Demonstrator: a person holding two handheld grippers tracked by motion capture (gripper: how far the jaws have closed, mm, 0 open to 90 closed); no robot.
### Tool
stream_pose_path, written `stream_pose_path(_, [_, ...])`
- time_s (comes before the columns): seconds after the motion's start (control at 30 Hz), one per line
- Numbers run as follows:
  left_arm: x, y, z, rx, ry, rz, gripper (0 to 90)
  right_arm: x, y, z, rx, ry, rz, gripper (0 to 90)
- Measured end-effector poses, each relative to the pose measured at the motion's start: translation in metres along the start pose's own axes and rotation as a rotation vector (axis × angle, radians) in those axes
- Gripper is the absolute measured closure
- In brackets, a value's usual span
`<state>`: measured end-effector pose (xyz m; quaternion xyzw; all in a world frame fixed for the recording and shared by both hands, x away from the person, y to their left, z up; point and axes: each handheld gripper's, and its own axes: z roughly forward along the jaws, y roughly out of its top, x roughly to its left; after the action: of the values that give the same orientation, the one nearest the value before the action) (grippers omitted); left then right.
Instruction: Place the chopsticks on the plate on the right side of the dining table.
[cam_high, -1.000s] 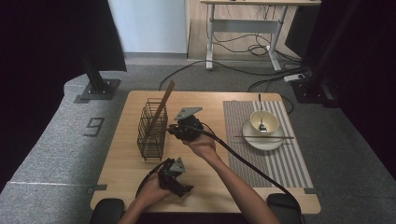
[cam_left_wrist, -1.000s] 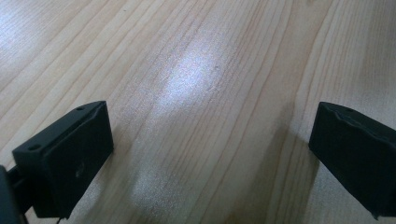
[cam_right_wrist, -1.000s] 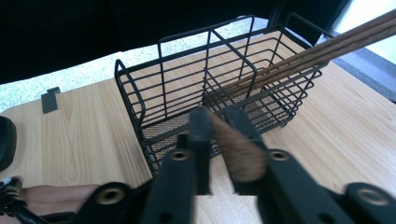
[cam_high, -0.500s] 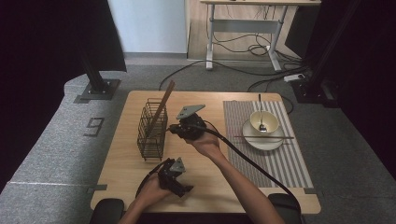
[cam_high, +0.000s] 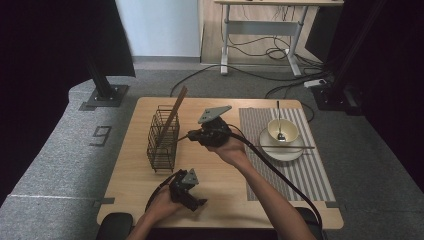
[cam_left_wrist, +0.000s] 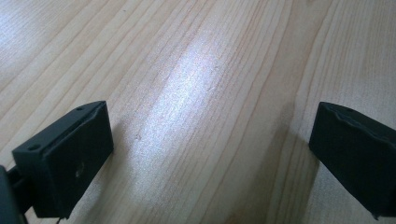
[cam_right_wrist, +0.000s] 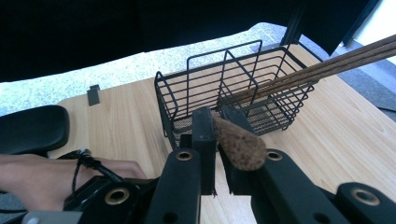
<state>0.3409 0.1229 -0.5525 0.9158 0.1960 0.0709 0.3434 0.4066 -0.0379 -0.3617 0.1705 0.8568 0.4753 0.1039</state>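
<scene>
**Desk:** Start at the left. What stands there?

**Caption:** A black wire basket on the wooden table, with brown sticks leaning out of its far corner. In front of it your left gripper rests low over bare wood. The left gripper view shows its jaws wide apart with nothing between them. It has not stirred.

**Desk:** And the middle?

**Caption:** Your right gripper hangs just beside the basket's right wall, its jaws clamped together on a brown wooden stick. The stick's blunt end pokes back toward the camera in the right gripper view. Its thin front end points at the basket.

**Desk:** What has just changed?

**Caption:** Over the last second you have lifted that hand a little, carrying the stick up with it, and the grip has not loosened. The tip now sits near the basket's rim rather than down against its side. To my eye, you are clearing the rim to drop the stick in with the others.

**Desk:** The right side?

**Caption:** On the striped mat there is a bowl on a plate, with a spoon in the bowl. One more stick lies across the plate, probably the next to fetch
</scene>
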Motion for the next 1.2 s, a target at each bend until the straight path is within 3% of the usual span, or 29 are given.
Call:
stream_pose_path(0.47, [0.0,0.0,0.0,-0.002,0.004,-0.006,0.0,-0.004,0.003,-0.034,-0.017,0.021,0.017,83.1])
stream_pose_path(0.8, [0.0,0.0,0.001,-0.002,0.003,-0.005,0.0,-0.006,-0.001,-0.066,-0.04,-0.007,0.023,83.1])
stream_pose_path(1.2, [0.001,0.0,0.001,-0.005,-0.003,-0.004,0.0,-0.011,-0.013,-0.087,-0.051,-0.036,0.044,83.2])
